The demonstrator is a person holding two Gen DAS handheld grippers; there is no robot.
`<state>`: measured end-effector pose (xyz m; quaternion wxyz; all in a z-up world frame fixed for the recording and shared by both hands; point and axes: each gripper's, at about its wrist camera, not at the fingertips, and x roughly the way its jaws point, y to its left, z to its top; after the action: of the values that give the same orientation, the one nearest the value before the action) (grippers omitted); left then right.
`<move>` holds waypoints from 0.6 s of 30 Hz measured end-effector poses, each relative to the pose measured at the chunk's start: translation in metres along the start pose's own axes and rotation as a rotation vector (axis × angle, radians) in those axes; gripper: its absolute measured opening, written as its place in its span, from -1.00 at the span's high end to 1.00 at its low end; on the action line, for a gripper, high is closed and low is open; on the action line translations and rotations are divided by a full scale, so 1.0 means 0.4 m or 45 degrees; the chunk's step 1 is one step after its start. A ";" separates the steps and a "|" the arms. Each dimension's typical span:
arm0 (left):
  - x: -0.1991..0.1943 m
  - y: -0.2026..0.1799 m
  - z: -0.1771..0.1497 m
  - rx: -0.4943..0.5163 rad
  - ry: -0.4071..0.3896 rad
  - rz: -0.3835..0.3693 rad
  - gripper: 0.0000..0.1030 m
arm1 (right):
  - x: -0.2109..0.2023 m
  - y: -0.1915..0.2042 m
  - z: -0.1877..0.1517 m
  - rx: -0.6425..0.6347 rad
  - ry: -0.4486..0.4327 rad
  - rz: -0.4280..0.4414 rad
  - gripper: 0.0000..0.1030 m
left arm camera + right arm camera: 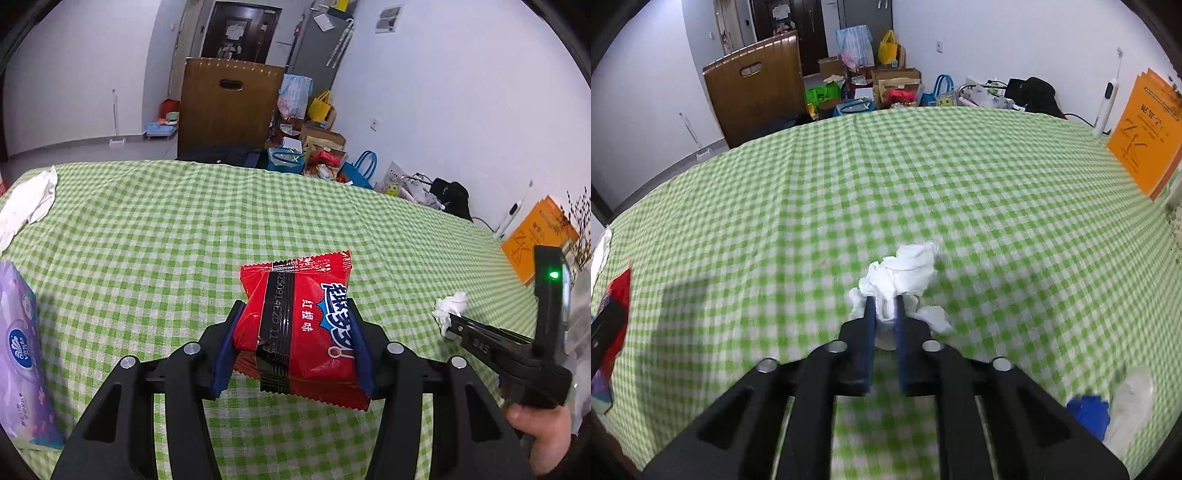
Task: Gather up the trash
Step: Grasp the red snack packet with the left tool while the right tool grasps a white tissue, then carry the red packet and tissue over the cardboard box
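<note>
My left gripper (pixel 295 314) is shut on a red snack packet (pixel 299 325) and holds it above the green checked tablecloth (pixel 166 229). My right gripper (pixel 885 302) is shut on a crumpled white tissue (pixel 905 269) and holds it over the cloth. The right gripper (pixel 452 319) and its tissue (pixel 448 306) also show at the right of the left wrist view. The red packet (pixel 617 310) shows at the left edge of the right wrist view.
A purple tissue pack (pixel 22 354) lies at the near left and a loose white cloth (pixel 29 206) at the far left. An orange book (pixel 1145 129) and a white electric toothbrush (pixel 1108 96) stand at the right. Blue and white gloves (pixel 1115 406) lie near right.
</note>
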<state>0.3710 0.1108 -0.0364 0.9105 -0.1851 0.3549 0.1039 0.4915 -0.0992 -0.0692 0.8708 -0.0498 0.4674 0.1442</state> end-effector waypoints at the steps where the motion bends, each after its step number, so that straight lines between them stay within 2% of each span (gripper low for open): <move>1: 0.003 -0.003 -0.001 0.010 0.003 -0.001 0.03 | -0.011 0.001 -0.013 -0.011 0.000 0.011 0.86; 5: 0.004 -0.025 -0.009 0.052 0.007 -0.025 0.03 | -0.112 -0.004 -0.063 -0.047 -0.067 0.029 0.87; 9: -0.010 -0.058 -0.014 0.119 0.013 -0.101 0.02 | -0.259 -0.049 -0.128 -0.024 -0.172 0.022 0.87; 14: -0.043 -0.118 -0.021 0.207 0.000 -0.166 0.02 | -0.463 -0.173 -0.266 0.060 -0.286 -0.051 0.87; 18: -0.074 -0.192 -0.038 0.280 -0.007 -0.213 0.02 | -0.617 -0.297 -0.422 0.161 -0.329 -0.139 0.87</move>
<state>0.3651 0.0328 -0.0063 0.9317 -0.1130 0.3449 -0.0114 0.2631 -0.3006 0.0353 0.9316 -0.0012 0.3563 0.0723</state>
